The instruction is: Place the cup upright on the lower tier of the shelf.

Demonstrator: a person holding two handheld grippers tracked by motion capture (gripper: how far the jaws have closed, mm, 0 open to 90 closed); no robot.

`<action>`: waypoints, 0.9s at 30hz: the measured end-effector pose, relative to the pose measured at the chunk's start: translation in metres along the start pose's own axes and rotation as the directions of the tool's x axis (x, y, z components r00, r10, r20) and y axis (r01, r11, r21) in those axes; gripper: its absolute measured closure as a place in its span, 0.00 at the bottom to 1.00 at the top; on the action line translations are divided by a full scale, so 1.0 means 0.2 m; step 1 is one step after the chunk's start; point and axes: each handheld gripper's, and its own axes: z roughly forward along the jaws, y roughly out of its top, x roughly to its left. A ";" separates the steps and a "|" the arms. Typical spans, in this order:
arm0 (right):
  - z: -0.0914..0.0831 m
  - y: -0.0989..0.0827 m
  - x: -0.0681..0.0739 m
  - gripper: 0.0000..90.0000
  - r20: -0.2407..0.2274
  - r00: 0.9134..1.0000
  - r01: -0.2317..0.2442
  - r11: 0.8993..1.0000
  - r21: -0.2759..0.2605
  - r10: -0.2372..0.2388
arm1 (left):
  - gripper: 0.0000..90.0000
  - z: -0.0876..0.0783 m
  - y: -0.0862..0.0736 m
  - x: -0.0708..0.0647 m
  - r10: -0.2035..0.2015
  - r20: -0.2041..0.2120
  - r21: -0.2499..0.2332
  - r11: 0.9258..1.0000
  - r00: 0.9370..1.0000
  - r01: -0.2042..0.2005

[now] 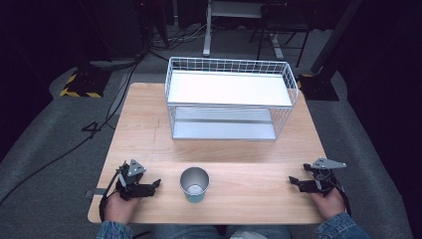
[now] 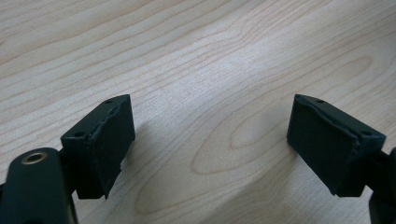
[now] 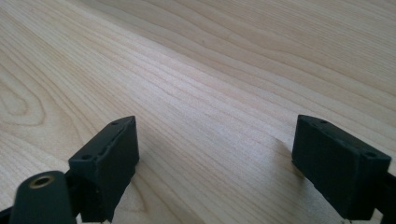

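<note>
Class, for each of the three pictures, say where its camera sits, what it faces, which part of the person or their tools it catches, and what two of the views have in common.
High view: above the person's side, facing forward and down on the table, wire rack and cup; forearms, hands and both tools show.
Left gripper view: rides the left hand-held gripper, facing bare wood between open jaws.
Right gripper view: rides the right hand-held gripper, likewise.
Shared: both gripper views show wood grain between spread black jaws.
</note>
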 end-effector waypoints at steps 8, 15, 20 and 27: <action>0.01 0.00 0.00 0.17 -0.005 1.000 0.005 1.000 -0.002 -0.005 | 0.17 -0.01 -0.01 0.00 -0.003 -0.001 0.004 1.000 1.000 0.003; 0.01 0.00 0.00 0.17 -0.006 1.000 0.007 1.000 -0.001 -0.007 | 0.17 -0.01 -0.01 0.00 0.007 -0.004 0.003 1.000 1.000 -0.007; 0.01 0.00 0.00 0.17 -0.005 1.000 0.008 1.000 -0.002 -0.008 | 0.18 -0.02 -0.01 0.00 0.003 -0.003 0.001 1.000 1.000 -0.003; 0.01 0.01 -0.01 0.17 -0.006 1.000 0.007 1.000 -0.001 -0.007 | 0.19 -0.02 -0.01 0.00 0.000 -0.009 0.000 1.000 1.000 0.000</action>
